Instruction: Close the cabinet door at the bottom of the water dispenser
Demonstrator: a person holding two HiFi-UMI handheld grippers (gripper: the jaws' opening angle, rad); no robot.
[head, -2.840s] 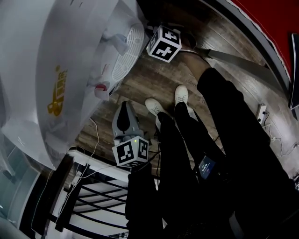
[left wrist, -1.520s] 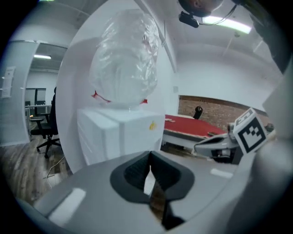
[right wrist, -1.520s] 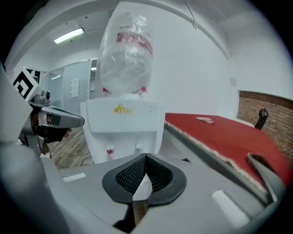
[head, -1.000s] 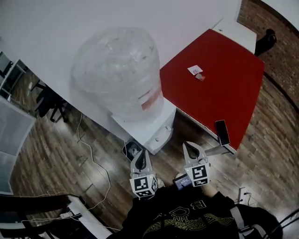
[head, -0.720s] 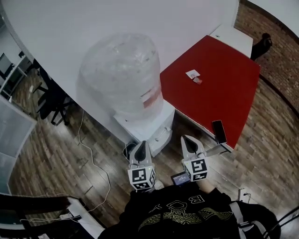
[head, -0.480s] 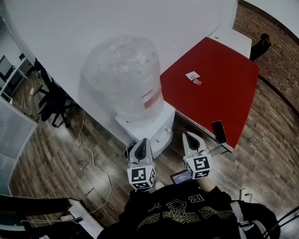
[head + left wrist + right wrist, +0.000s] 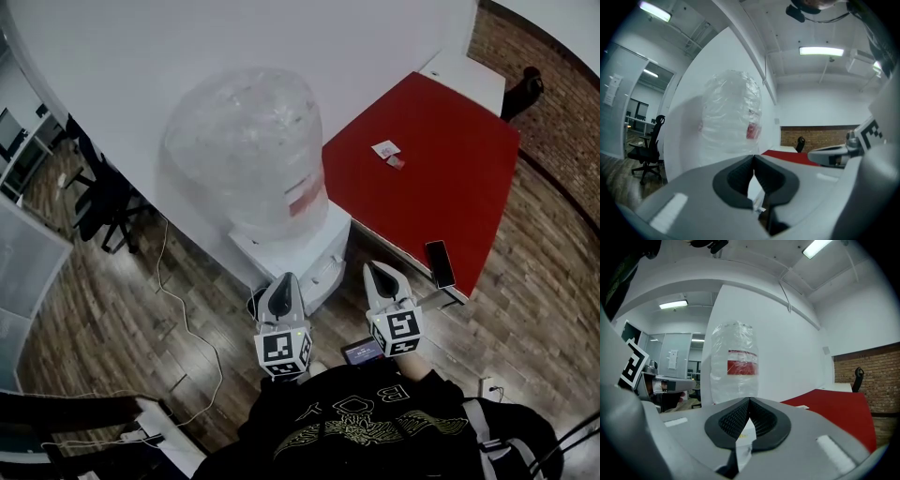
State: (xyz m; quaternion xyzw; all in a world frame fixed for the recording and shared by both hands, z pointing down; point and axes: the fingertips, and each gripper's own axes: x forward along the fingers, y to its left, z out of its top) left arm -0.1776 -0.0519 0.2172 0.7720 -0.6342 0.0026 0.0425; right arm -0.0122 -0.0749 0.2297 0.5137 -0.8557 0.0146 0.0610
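The person stands upright facing the water dispenser (image 7: 302,251), with the left gripper (image 7: 283,281) and the right gripper (image 7: 375,270) held side by side at chest height, pointing roughly level towards it and clear of its white body. Each gripper view shows its own fingers closed tip to tip with nothing between them; only background shows through the gap below the tips. The cabinet door at the bottom of the dispenser appears in no view: in the head view the wrapped bottle (image 7: 246,150) and the top of the casing cover the lower front, and the grippers stand before what is left of it. Whether the door is shut cannot be told, then. With both grippers raised, closed and empty, away from the low front, I judge that the push on the door is either over or not begun; nothing is being worked at this moment. The head view alone gives the layout: the red desk (image 7: 422,169) just beside the dispenser, a phone (image 7: 439,264) at its near edge, a cable (image 7: 187,319) trailing over the wooden floor (image 7: 112,309). The gripper views look out level instead, so they show the bottle's red label (image 7: 742,363), the wall and the ceiling lights (image 7: 821,50), and each catches the other gripper at its edge, but neither sees the floor or the dispenser's base.
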